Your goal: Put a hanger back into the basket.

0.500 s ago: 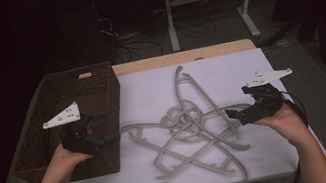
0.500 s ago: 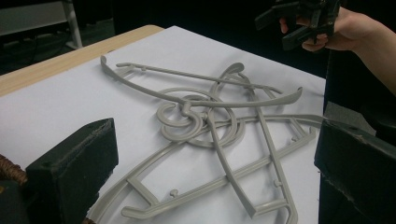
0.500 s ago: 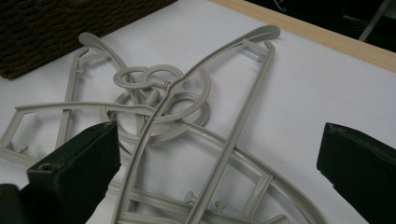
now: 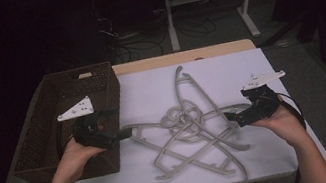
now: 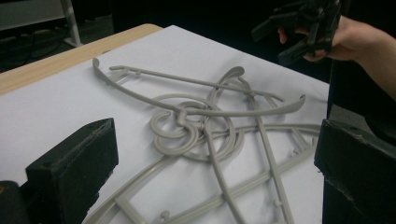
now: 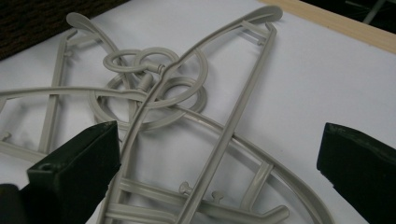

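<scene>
Several grey plastic hangers (image 4: 192,122) lie tangled in a heap on the white table top (image 4: 228,70), their hooks interlocked at the middle. My left gripper (image 4: 125,132) sits at the heap's left end, beside the basket, jaws open. In the left gripper view the hangers (image 5: 187,126) lie ahead of my open left gripper (image 5: 210,186), with nothing between the pads. My right gripper (image 4: 233,118) is at the heap's right end, also open. In the right gripper view my right gripper (image 6: 215,172) hovers over hanger arms (image 6: 154,88) without gripping them.
A brown wicker basket (image 4: 112,87) stands at the table's left edge, under my left hand. A wooden table edge (image 4: 185,56) runs along the far side. Beyond it are a desk frame (image 4: 172,24) and cables on the dark floor.
</scene>
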Tool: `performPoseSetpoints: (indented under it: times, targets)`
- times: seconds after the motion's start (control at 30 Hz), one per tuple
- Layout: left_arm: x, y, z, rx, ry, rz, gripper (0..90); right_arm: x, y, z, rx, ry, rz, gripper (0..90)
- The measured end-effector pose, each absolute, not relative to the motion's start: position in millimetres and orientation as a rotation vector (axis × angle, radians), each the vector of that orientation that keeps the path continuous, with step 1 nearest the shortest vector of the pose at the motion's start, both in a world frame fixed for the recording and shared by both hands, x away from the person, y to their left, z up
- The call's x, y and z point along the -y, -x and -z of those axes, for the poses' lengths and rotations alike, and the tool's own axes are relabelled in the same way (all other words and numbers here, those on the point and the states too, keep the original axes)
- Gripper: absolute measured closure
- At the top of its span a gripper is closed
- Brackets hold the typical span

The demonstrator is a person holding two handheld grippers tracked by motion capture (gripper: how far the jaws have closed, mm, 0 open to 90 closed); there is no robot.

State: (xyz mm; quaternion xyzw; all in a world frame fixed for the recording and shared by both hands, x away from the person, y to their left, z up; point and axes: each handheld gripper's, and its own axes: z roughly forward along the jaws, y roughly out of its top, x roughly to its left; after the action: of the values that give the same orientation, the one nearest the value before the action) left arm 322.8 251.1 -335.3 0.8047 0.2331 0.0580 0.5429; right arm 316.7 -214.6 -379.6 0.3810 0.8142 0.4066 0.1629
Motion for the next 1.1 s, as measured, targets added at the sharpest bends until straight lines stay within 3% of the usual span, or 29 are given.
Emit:
performPoseSetpoints:
  times: [0.73, 0.87, 1.0, 1.03, 1.07, 1.1]
  targets:
    - [-161.1, -327.4, 361.8, -0.523, -2.029, -0.062, 0.2, 209.4, -316.7, 384.5, -2.345, -1.09, -1.132, 0.0]
    - [-149.1, -330.9, 370.2, -0.513, -2.048, -0.046, 5.1, 209.0, -316.2, 386.0, -2.357, -1.086, -1.126, 2.5]
    - [-144.9, -332.4, 377.9, -0.517, -2.06, -0.051, 5.6, 211.4, -316.6, 388.1, -2.376, -1.1, -1.126, 16.8]
    - [-145.5, -332.8, 379.5, -0.52, -2.062, -0.048, 5.4, 211.3, -317.0, 390.5, -2.405, -1.109, -1.09, 29.3]
    - [-145.8, -333.0, 381.1, -0.523, -2.058, -0.047, 5.4, 211.3, -317.0, 390.5, -2.405, -1.109, -1.09, 29.3]
    - [-146.3, -333.3, 382.5, -0.526, -2.059, -0.046, 5.4, 211.3, -317.2, 392.2, -2.419, -1.104, -1.078, 35.3]
